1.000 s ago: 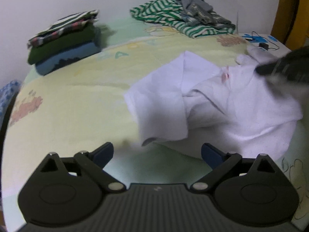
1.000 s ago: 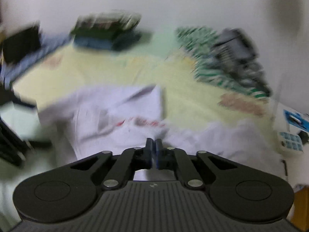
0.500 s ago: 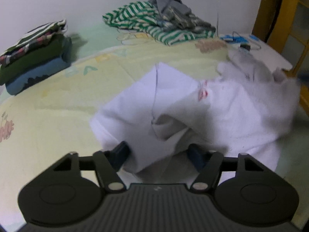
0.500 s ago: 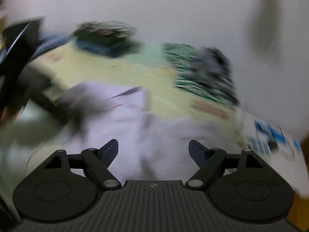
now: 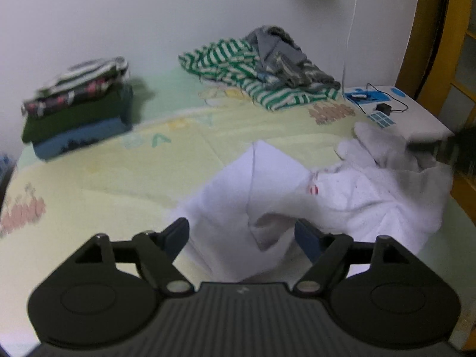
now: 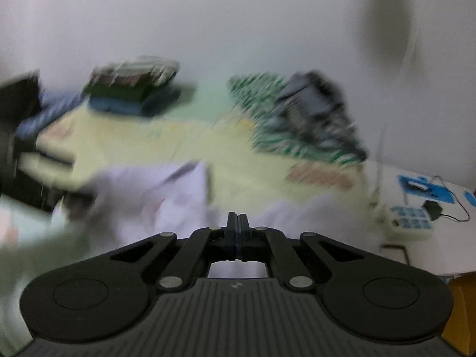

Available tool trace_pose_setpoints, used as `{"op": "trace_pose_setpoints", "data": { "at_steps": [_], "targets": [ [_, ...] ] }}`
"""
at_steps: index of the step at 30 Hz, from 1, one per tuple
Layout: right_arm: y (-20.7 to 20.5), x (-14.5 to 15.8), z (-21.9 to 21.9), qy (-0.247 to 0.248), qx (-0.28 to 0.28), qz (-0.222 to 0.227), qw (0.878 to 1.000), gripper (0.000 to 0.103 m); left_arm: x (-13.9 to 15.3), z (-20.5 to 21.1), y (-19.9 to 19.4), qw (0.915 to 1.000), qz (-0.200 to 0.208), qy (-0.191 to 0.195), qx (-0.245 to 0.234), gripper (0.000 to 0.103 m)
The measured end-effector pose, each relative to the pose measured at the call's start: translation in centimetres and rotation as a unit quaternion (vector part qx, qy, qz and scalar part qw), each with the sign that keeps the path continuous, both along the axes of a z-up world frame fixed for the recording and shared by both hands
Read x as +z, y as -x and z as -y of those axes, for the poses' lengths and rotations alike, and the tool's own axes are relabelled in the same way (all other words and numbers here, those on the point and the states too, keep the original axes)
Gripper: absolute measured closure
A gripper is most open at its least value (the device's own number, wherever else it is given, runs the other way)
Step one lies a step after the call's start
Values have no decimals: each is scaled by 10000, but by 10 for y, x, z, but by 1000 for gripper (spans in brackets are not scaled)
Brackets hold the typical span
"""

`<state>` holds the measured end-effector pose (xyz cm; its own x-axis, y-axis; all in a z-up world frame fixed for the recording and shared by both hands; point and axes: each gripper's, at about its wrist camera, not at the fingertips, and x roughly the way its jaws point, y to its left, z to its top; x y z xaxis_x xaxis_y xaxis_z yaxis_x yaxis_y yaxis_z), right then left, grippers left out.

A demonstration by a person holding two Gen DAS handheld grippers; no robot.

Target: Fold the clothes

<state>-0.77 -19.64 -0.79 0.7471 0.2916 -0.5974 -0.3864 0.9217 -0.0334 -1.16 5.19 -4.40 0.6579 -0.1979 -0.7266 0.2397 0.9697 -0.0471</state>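
Half a second on, right gripper (image 6: 237, 223) is pinching shut again over the white shirt (image 5: 297, 196); whether cloth sits between, I cannot tell. Left gripper (image 5: 242, 238) is gaping wide around a crumpled fold mid-bed (image 5: 119, 178), likely needing to close on it.

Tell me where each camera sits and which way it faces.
Left wrist: behind the open left gripper, looking across the bed at the white garment; the other gripper shows blurred at right.
Right wrist: behind the shut right gripper, facing the wall, blurred; dark shapes at left edge.
Shared: white garment, folded stack, striped pile.
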Motion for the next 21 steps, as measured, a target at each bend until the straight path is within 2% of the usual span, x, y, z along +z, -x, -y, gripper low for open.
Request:
{"op": "trace_pose_setpoints", "data": {
  "at_steps": [2,4,6,8,9,10,11,12,13,14,15,16,17,19,21],
  "targets": [
    [-4,15,16,-284,-100,74,9995,103,-8,1,3,9999,-128,53,-9,9],
    [-9,18,23,-213,-125,55,9997,103,-17,1,6,9996,-256,106,-19,8],
    [-6,10,17,-34,104,-118,9999,90,-26,4,7,9992,-400,93,32,8],
    [0,-3,1,161,427,-120,9989,60,-33,7,8,9985,-527,102,90,10],
    [3,-11,-9,299,567,-62,9979,53,-34,8,8,9984,-553,107,102,10],
    [5,-19,-20,437,707,-2,9965,42,-33,8,10,9984,-546,81,114,10],
    [6,-28,-31,535,801,64,9953,35,-32,9,11,9986,-521,40,126,9],
    [3,-36,-40,578,862,64,9946,33,-31,10,13,9987,-495,-2,137,9],
    [-1,-44,-48,619,921,61,9938,34,-29,9,14,9988,-467,-48,169,8],
    [-8,-52,-54,668,953,-42,9932,41,-28,9,15,9987,-448,-87,214,8],
    [-16,-59,-59,718,985,-148,9924,55,-27,7,16,9986,-438,-129,278,8],
    [-24,-62,-57,633,947,-360,9928,96,-26,4,17,9983,-433,-144,350,8],
    [-33,-66,-55,543,906,-577,9927,99,-25,1,18,9981,-429,-143,422,8],
    [-44,-53,-34,-146,718,-740,9946,99,-24,-5,19,9975,-437,-94,555,8],
    [-48,-31,-10,-588,529,-640,9948,99,-23,-11,19,9966,-472,53,669,8]
  ]
}}
